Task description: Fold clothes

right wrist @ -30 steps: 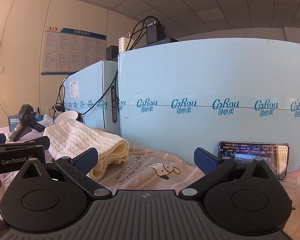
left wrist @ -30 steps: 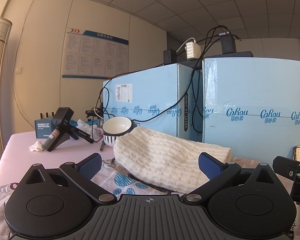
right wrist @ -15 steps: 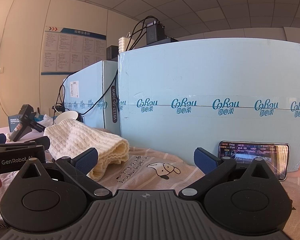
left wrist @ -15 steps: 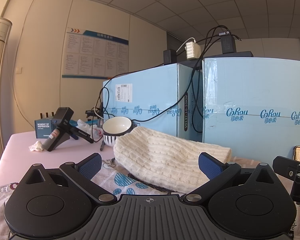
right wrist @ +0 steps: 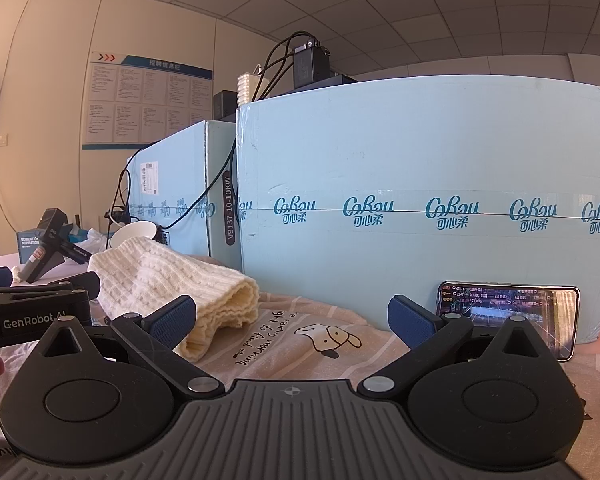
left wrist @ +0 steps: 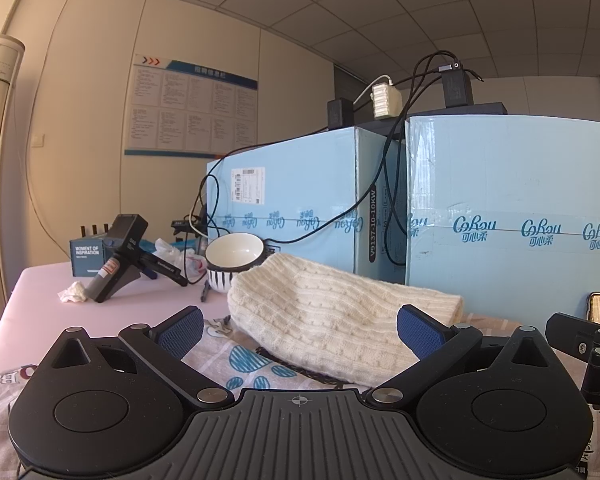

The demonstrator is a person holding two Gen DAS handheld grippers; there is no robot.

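A folded cream knit sweater (left wrist: 324, 316) lies on a printed cartoon-pattern cloth (left wrist: 244, 360) spread over the table. It also shows in the right wrist view (right wrist: 172, 280), left of centre, on the same cloth (right wrist: 300, 340). My left gripper (left wrist: 298, 326) is open and empty, low over the cloth, with the sweater just beyond its blue pads. My right gripper (right wrist: 292, 320) is open and empty, to the right of the sweater. The left gripper's body (right wrist: 32, 312) shows at the left edge of the right wrist view.
Two large light-blue boxes (left wrist: 512, 216) (right wrist: 420, 216) stand close behind the cloth, with cables and chargers on top. A phone (right wrist: 508, 316) leans against the right box. A white bowl (left wrist: 234, 260), a black scanner tool (left wrist: 120, 252), a small box and tissue sit at the far left.
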